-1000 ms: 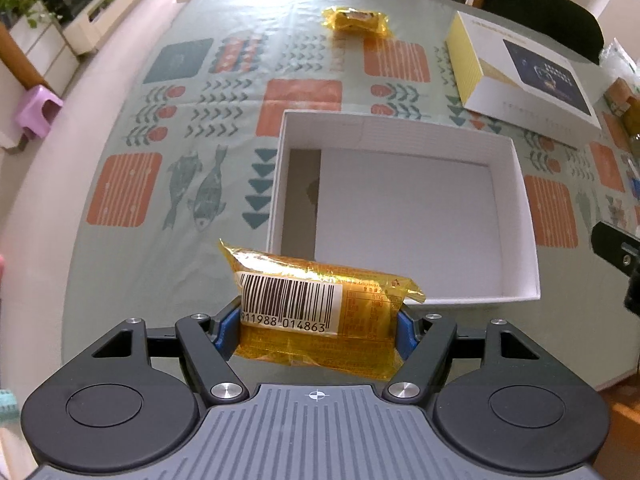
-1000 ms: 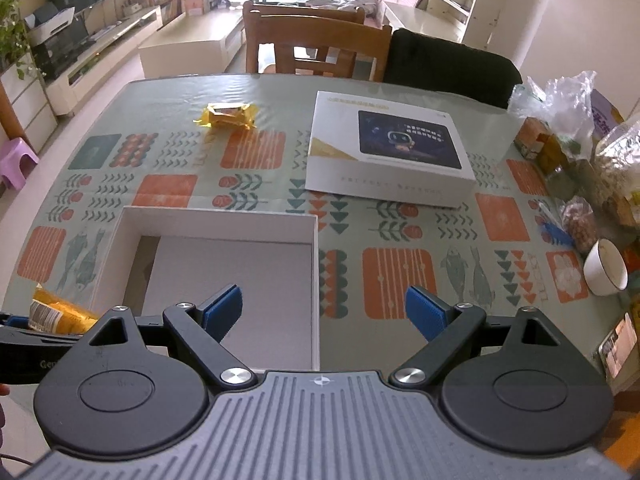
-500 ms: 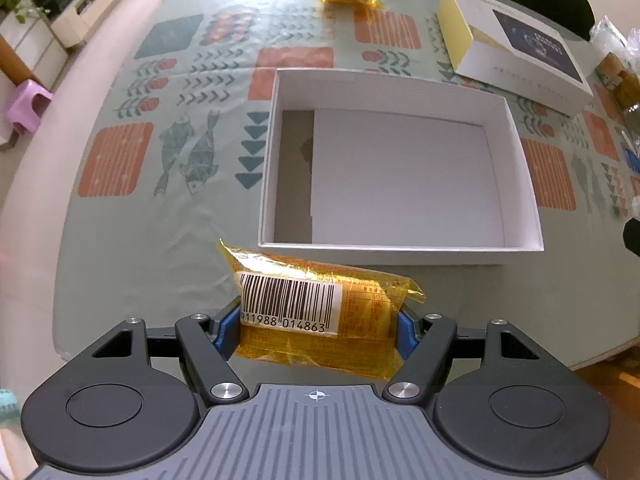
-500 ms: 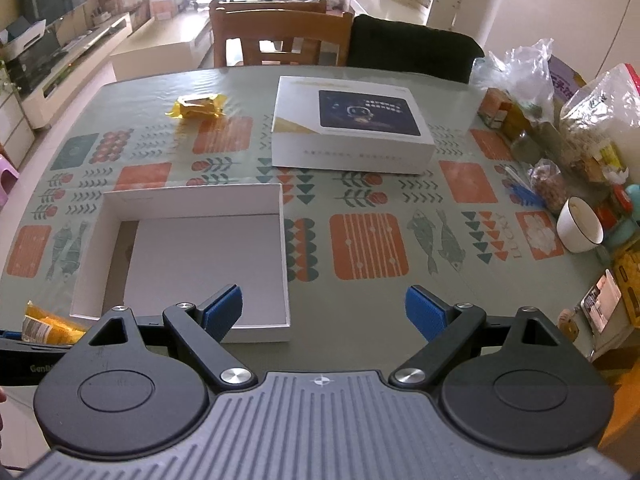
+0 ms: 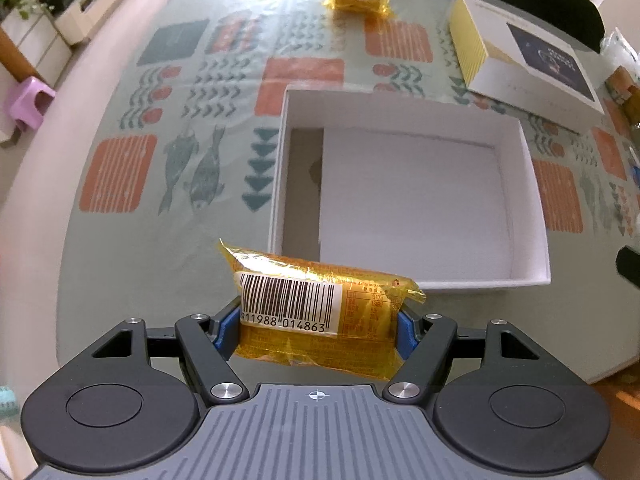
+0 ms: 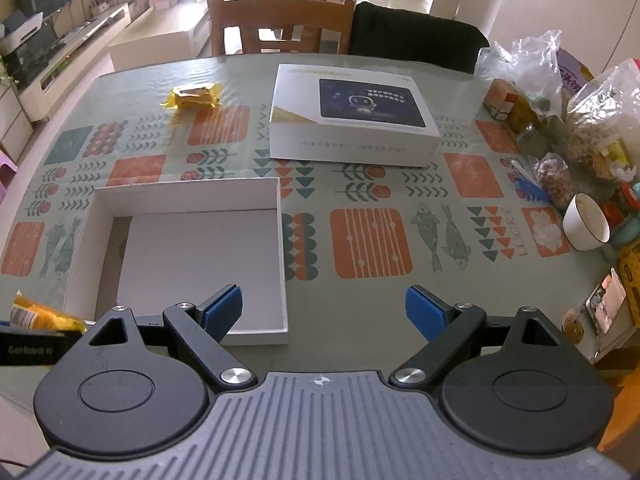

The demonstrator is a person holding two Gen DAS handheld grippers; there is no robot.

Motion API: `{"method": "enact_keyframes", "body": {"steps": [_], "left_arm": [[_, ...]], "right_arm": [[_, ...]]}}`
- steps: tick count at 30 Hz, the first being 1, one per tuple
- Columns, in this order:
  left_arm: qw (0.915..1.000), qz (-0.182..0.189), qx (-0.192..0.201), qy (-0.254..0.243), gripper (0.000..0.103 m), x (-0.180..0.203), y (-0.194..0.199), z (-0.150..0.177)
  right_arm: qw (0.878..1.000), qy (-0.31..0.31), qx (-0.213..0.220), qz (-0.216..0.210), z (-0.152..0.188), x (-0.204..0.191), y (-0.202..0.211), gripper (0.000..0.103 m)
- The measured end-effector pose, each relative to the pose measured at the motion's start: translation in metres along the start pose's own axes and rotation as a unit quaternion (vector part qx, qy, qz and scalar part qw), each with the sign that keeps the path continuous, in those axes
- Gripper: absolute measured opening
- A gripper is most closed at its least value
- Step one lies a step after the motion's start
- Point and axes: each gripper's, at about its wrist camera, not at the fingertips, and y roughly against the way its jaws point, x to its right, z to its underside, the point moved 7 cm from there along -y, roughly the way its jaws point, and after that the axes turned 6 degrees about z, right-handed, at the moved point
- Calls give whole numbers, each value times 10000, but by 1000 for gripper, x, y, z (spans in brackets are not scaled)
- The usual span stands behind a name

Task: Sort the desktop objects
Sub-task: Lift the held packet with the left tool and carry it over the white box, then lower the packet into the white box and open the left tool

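My left gripper point(image 5: 316, 330) is shut on a yellow snack packet point(image 5: 316, 308) with a barcode label, held above the table just short of the near wall of an open white box point(image 5: 400, 108). The box holds only a white sheet. A second yellow packet point(image 5: 356, 0) lies at the far side of the table. In the right wrist view my right gripper point(image 6: 324, 312) stands open and empty above the near right corner of the white box point(image 6: 180, 192). The held packet point(image 6: 40, 314) shows at the left edge and the far packet point(image 6: 194, 96) beyond the box.
A closed white box with a dark picture point(image 6: 352, 116) lies behind the open box. Bags of food point(image 6: 580, 120), jars and a white bowl point(image 6: 586, 222) crowd the table's right side. Chairs point(image 6: 280, 24) stand at the far edge. A patterned cloth point(image 6: 372, 240) covers the table.
The left wrist view has shifted slightly relative to the white box while the packet stays gripped. The right wrist view has swung, so the box and table sit differently in frame.
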Motion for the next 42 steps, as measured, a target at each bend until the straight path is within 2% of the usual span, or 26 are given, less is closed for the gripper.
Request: {"method": "enact_keyframes", "body": {"steps": [7, 13, 19, 28, 36, 42], "left_arm": [[9996, 184, 205, 45, 70, 20, -13, -31], [9988, 372, 315, -29, 70, 32, -39, -44], [9988, 457, 127, 119, 69, 32, -70, -44], [9991, 161, -160, 364, 69, 19, -100, -33], [9993, -88, -186, 316, 71, 18, -109, -30], [9991, -131, -250, 330, 73, 21, -111, -29]], "right_arm": [[9999, 137, -71, -23, -9, -4, -13, 103], [9996, 213, -159, -27, -15, -3, -26, 103], [9991, 355, -219, 2, -22, -3, -38, 103], [9981, 536, -297, -35, -33, -7, -55, 103], [9971, 688, -320, -92, -37, -13, -60, 103], [9967, 741, -329, -106, -36, -14, -61, 103]]}}
